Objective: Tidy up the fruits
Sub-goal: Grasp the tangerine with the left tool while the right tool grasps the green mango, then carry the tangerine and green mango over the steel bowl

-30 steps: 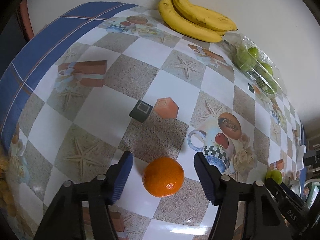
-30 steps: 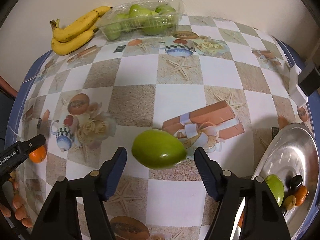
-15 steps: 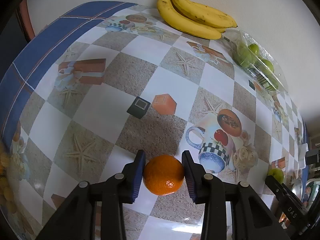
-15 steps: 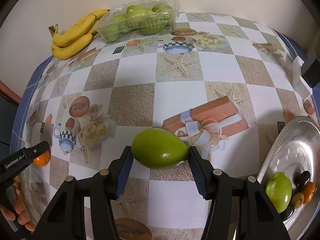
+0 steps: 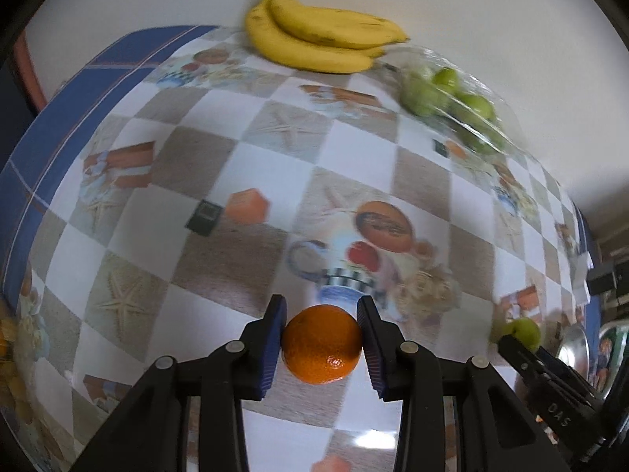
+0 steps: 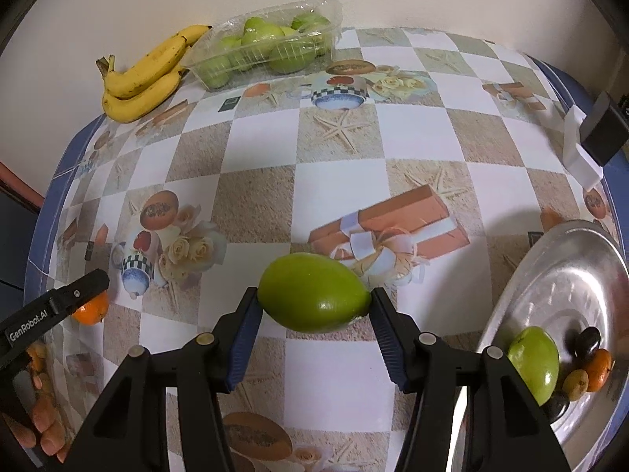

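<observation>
In the left wrist view the left gripper point(image 5: 321, 340) is closed on the orange point(image 5: 321, 349), both pads touching it, above the table point(image 5: 251, 165); bananas point(image 5: 318, 41) and a box point(image 5: 456, 102) of green fruit wait by the wall. In the right wrist view the right gripper point(image 6: 314, 310) holds a mango point(image 6: 314, 293) by its two ends; the tray point(image 6: 566, 275) beside it has few fruits, so most sorting seems left.
</observation>
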Motion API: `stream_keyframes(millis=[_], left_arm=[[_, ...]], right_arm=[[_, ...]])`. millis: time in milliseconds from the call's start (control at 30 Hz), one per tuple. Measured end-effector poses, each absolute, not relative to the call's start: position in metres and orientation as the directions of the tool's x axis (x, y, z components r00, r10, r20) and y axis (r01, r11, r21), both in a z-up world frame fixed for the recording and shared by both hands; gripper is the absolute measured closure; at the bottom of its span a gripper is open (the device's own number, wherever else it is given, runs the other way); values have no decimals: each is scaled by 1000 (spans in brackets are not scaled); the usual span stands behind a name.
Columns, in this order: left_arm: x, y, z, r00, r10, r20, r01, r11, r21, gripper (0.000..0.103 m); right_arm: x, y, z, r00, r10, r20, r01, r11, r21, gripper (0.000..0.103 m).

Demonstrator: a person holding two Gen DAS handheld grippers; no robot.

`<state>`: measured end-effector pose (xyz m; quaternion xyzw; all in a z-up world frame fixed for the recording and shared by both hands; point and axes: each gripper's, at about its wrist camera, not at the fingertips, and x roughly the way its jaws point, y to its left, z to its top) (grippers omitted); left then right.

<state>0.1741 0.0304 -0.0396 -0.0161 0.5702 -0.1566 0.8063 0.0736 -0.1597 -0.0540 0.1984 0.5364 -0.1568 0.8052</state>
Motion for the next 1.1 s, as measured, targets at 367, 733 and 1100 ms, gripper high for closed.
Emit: stream_keyframes(millis=[367,733,1100], left_arm=[[145,-12,-24,287,-314,-905,334,918,-212,63],[122,-44,-12,297,-319,-900,405,896,-184,63],[89,-90,-3,303,-314,-900,513,849,-124,63]], right_arm=[[54,-170,-49,351,-38,-936,493,857,150,45],[20,-188,-27,376,-59,-925,526,835,161,45],[-14,-211,0,443,-83,-893,563,800,205,45]])
